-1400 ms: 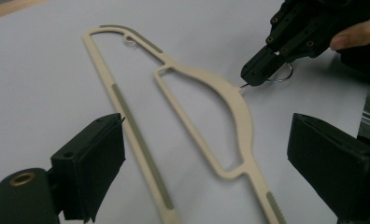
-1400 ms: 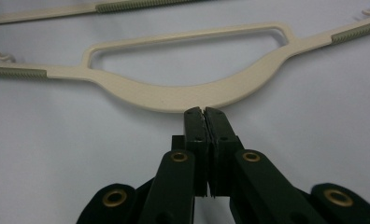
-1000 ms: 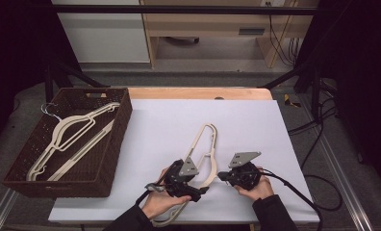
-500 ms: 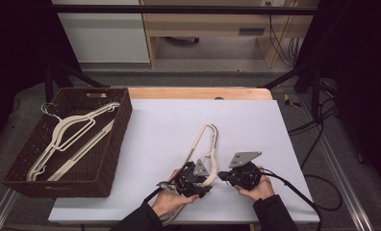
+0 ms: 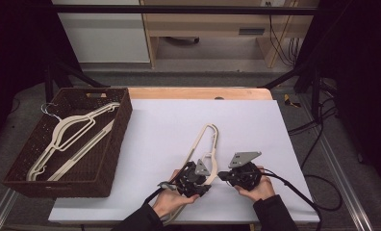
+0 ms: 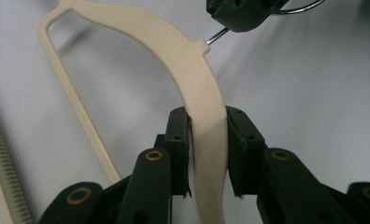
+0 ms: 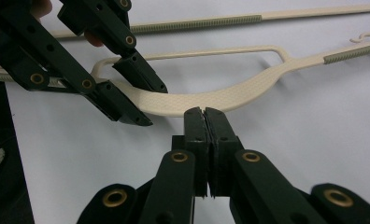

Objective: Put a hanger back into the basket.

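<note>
Both grippers at the cream plastic coat hanger [image 5: 204, 144] on the white counter [image 5: 159, 134].
The left gripper [image 6: 206, 135] had just been closing and its fingers [image 6: 177, 140] pinched the hanger's shoulder; the right gripper [image 7: 204, 114] was fully closed at the hook wire.

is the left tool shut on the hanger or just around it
Shut on it: the left tool has just been closing, and in its own view both pads press the cream hanger arm's sides.

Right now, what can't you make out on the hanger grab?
- Hanger hook: right gripper covers it in its own view; top edge crops it in the left gripper view.
- Hanger's near end: high view, under the left gripper and hand.
- Basket hangers: count unclear, overlapping.
</note>
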